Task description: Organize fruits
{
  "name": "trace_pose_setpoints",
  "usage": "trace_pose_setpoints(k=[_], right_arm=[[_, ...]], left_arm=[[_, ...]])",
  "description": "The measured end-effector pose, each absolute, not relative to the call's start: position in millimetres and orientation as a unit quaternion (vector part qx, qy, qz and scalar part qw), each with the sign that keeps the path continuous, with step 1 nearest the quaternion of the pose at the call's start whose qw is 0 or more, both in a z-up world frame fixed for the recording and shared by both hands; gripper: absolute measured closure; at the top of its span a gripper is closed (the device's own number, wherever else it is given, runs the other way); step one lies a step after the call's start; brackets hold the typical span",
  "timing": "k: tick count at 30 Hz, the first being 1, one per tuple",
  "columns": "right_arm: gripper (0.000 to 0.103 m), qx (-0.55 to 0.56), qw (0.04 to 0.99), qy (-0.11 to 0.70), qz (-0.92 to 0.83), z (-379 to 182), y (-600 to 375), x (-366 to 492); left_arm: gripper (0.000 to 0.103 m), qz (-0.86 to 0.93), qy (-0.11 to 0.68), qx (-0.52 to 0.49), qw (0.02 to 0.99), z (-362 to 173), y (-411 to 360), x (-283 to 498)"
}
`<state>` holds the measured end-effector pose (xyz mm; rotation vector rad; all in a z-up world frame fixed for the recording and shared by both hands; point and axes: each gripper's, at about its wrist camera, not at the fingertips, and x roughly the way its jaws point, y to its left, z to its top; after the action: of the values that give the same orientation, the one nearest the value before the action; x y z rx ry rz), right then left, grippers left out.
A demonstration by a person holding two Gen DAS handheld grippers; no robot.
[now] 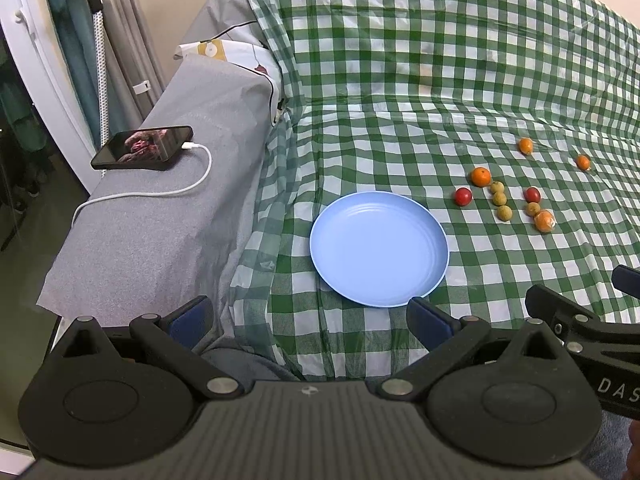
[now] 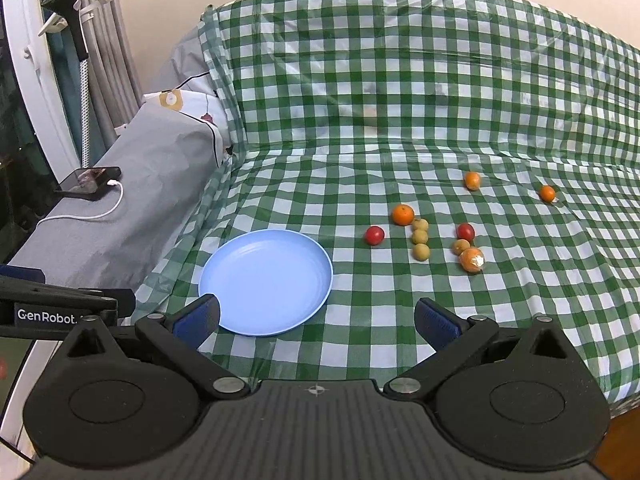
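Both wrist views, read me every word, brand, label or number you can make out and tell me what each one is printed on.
"GenRobot." in white, on the black body of the left gripper, seen in the right wrist view.
"DAS", cut off by the picture's edge, on the black body of the right gripper, seen in the left wrist view.
The phone screen shows only a blurred picture, no readable text.
The blue plate, fruits and checked cloth carry no text.

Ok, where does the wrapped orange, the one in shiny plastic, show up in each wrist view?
Left wrist: the wrapped orange lies right of centre, nearest fruit of the cluster, touching a small tan fruit.
Right wrist: the wrapped orange lies right of centre, again nearest.
Shared landmark: the blue plate, to its left in both.
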<state>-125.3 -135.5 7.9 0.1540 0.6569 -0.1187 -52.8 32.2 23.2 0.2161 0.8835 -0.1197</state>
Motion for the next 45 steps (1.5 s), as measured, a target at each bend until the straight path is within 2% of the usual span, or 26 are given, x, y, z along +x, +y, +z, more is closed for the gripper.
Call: trace_pose_setpoints(k=[6, 11, 19, 29, 38, 45], right_arm=[[0.0, 0.069, 0.943, 0.32, -0.058, 6, -132, -124], [0.0, 0.092, 0.926, 0.364, -0.041, 3, -133, -119], [0.0, 0.109, 0.925, 0.362, -0.038, -4, -137, -117], [0.0, 0.119, 0.918, 0.37, -0.077, -36, -160, -109], [0.0, 0.135, 0.909, 0.358, -0.165, -79, -223, -104], [0.0, 0.136, 0.899, 0.352, -0.224, -110, -291, -76]], left_arm=[[0.0, -0.058, 0.427, 0.105, 0.896, 23, 32, -53], [0.0, -0.056, 0.427, 0.104, 0.896, 22, 33, -52], [0.0, -0.053, 0.435, 0.11, 0.892, 17, 27, -46], [0.0, -0.051, 0.456, 0.122, 0.88, 3, 10, -25], [0.0, -0.088, 0.481, 0.139, 0.861, -24, -50, 9], [0.0, -0.125, 0.513, 0.144, 0.837, -61, -121, 72]])
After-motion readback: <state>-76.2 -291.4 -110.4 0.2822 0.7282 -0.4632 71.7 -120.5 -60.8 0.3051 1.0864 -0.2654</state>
